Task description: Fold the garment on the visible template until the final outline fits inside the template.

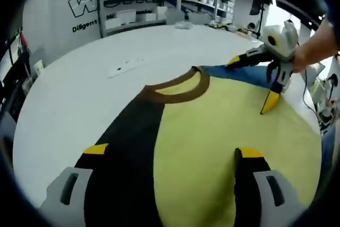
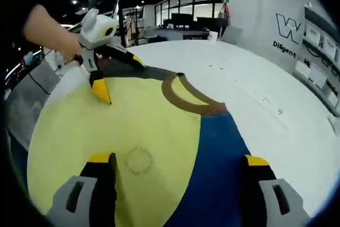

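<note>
A yellow shirt (image 1: 212, 126) lies flat on the white table (image 1: 74, 94). It has a brown collar (image 1: 183, 91), a dark sleeve (image 1: 127, 147) and a blue sleeve (image 1: 244, 73). My left gripper (image 1: 172, 151) hangs open low over the shirt, one jaw over the dark sleeve and the other over the yellow body. Across the shirt a hand holds my right gripper (image 1: 252, 82), open at the blue sleeve. In the right gripper view my right gripper (image 2: 178, 159) spreads open over the yellow body (image 2: 106, 126) and blue sleeve (image 2: 218, 158). The left gripper (image 2: 119, 77) is open by the dark sleeve (image 2: 154, 72).
Shelves with white bins (image 1: 138, 3) line the wall behind the table. Small printed marks (image 1: 125, 67) lie on the bare tabletop beyond the collar. The table edge (image 2: 32, 89) runs close behind the shirt on the person's side. A faint round print (image 2: 139, 160) sits on the yellow body.
</note>
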Available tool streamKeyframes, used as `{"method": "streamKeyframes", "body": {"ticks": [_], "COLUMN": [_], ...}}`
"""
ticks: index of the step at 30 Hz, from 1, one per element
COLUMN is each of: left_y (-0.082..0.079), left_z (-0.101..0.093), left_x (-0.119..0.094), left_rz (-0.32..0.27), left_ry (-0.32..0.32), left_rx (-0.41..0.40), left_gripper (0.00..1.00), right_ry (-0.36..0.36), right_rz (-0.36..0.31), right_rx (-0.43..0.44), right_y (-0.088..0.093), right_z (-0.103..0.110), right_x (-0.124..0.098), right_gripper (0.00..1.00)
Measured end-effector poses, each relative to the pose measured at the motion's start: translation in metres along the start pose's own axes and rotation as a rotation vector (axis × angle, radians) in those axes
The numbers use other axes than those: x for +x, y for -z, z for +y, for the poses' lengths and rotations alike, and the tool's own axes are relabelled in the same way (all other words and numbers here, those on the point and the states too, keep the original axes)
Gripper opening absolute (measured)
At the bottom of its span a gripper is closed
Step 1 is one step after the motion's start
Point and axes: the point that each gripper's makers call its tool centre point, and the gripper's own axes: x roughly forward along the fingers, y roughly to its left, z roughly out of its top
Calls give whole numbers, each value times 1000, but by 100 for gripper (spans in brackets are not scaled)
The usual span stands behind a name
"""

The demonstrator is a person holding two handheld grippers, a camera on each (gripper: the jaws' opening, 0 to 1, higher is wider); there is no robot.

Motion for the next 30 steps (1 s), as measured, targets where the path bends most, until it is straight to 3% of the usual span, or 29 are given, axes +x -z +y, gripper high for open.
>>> {"method": "streamKeyframes", "body": {"ticks": [9,11,13,14,17,21,25,30], "left_y": [-1,-3,-6,-11,-11,0,13,35], "left_z": [2,2,1,6,13,24,30,27], "left_x": [0,0,-5,-9,-21,-34,-41,-38], "left_rz": [-51,-42,-22,-51,-65,-60,-37,38], "left_ry": [-13,-7,8,-2,-19,-41,-53,-50], "left_rx": [-10,-8,-87,-92,-64,-65,-83,-65], "left_gripper": [99,99,99,99,99,99,98,99], "right_ry": [-2,-13,-9,-2,31,64,71,69], "right_rz": [-29,-8,26,17,28,28,33,28], "right_rx": [2,-2,12,29,45,47,62,73], "right_y": [1,1,8,11,32,47,55,60], "right_z": [-1,-1,-6,-9,-20,-24,-20,-9], "right_x": [1,0,-7,-14,-38,-61,-67,-62], "right_gripper": [100,100,100,100,100,95,92,100]}}
